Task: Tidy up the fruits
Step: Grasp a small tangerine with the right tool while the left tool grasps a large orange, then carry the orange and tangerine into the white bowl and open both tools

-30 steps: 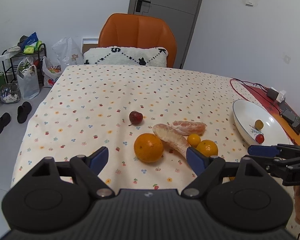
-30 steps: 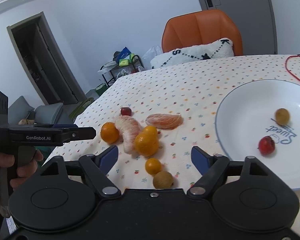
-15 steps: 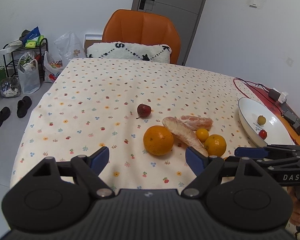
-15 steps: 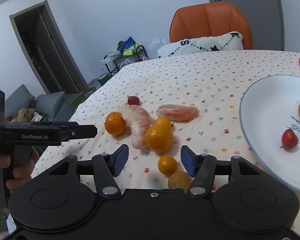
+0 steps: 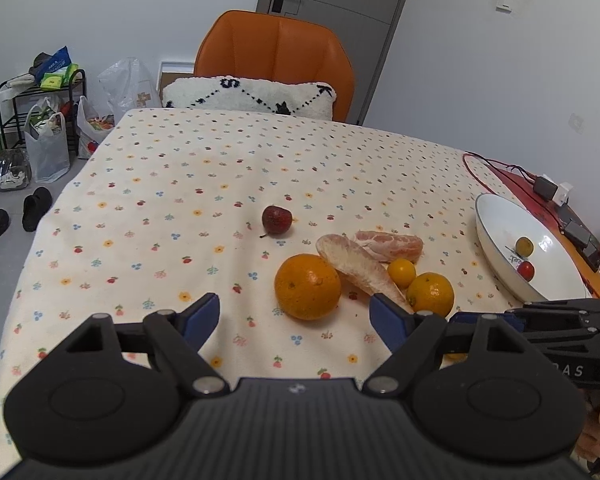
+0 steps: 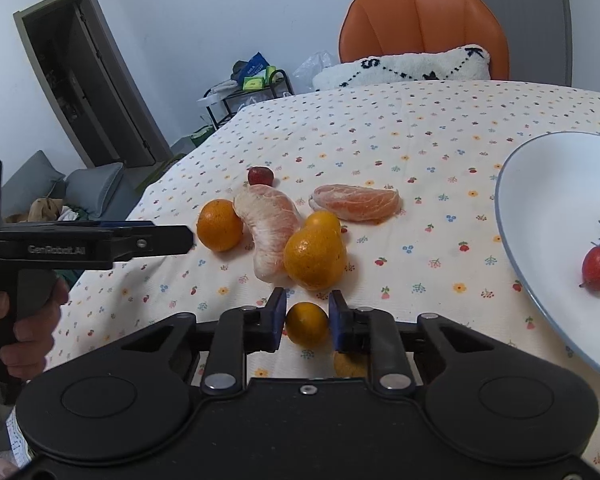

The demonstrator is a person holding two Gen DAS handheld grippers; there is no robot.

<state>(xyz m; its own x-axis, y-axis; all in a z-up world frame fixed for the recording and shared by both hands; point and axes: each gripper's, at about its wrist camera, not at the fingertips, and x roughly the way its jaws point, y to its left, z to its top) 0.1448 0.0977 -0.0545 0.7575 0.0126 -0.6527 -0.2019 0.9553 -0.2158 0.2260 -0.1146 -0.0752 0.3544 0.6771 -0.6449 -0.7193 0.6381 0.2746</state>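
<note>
- Closing in since a second ago, the right gripper (image 6: pixel 307 320) is now clamping a small orange fruit (image 6: pixel 306 323) on the table (image 6: pixel 380 140), its jaws having just been closing.
- At left, the left gripper (image 5: pixel 296 316) is hanging released over the cloth.
- Ahead, a mandarin (image 6: pixel 315 258) and a peeled pomelo segment (image 6: pixel 270 232) are crowding the way.
- At right, the white plate (image 6: pixel 540 240) is holding a red fruit (image 6: pixel 599 269).
</note>
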